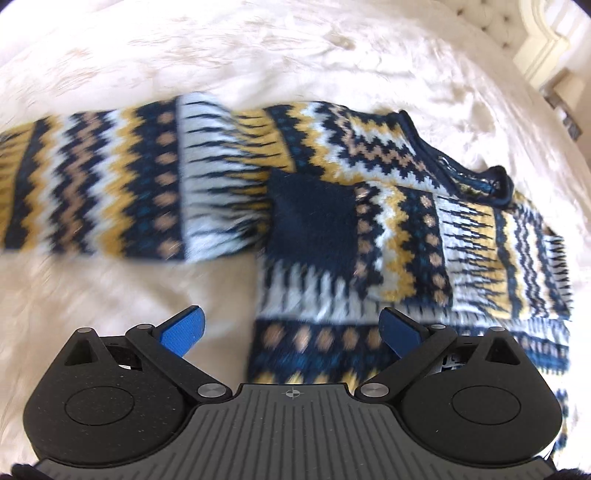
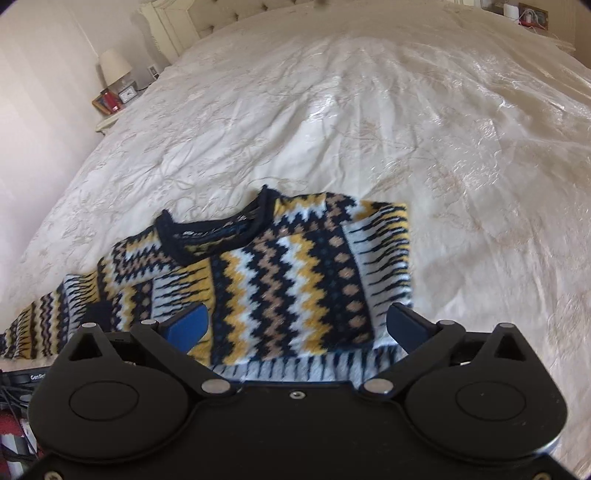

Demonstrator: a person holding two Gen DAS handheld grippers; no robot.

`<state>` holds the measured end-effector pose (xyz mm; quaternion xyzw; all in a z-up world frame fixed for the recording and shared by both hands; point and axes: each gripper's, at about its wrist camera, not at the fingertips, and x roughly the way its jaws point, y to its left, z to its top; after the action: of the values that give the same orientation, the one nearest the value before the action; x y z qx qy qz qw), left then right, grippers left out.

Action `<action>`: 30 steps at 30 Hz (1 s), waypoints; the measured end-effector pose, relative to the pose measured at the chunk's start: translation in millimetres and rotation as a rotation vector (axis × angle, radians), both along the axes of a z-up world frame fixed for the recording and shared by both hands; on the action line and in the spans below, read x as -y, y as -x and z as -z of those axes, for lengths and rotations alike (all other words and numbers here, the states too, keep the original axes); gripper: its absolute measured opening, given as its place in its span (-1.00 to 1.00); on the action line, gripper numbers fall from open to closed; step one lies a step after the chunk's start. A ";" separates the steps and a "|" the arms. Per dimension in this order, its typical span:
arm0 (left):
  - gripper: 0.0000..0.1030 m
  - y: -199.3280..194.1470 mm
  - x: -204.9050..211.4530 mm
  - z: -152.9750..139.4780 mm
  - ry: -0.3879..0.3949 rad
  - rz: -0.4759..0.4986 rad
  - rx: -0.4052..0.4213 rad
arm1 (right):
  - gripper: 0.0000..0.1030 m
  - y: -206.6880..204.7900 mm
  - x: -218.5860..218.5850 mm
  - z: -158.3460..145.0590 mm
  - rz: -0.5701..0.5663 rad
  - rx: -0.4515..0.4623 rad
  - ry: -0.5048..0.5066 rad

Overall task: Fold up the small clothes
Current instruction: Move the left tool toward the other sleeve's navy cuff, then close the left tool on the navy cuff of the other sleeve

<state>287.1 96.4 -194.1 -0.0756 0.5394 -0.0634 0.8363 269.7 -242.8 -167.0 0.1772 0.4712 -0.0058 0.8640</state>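
Right hand-held gripper (image 2: 295, 326) agape, just above patterned sweater (image 2: 280, 269) on bed (image 2: 406, 129)

Both cameras are riding just behind their own tongs and looking steeply down along them at the bed (image 2: 369, 110). The left wrist view is sitting close over the patterned sweater (image 1: 332, 221), which is filling the middle of its picture, blurred toward the left; the left tongs (image 1: 291, 325) are framing the near edge. The right wrist view is taking in more: the right tongs (image 2: 299, 325) near, the sweater (image 2: 258, 273) just beyond, then the bed stretching far to a headboard (image 2: 207, 18) and a lamp (image 2: 114, 68) at far left. Both views are sharing the sweater and the cream bedspread (image 1: 295, 55).
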 end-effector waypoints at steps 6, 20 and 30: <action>0.98 23.0 -61.6 -19.3 -0.008 -0.095 0.014 | 0.99 29.7 -43.2 -6.8 -0.060 -0.007 -0.040; 0.98 6.2 -226.2 -56.4 -0.065 -0.316 0.110 | 0.99 50.7 -124.1 -20.0 -0.119 0.005 -0.085; 0.98 -26.3 -295.6 -37.7 -0.056 -0.458 0.112 | 0.99 43.5 -172.3 -31.1 -0.139 0.018 -0.086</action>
<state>313.4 392.0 -156.3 -0.1692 0.4625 0.1388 0.8592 226.1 -70.5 -136.0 0.1811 0.4746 0.0762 0.8580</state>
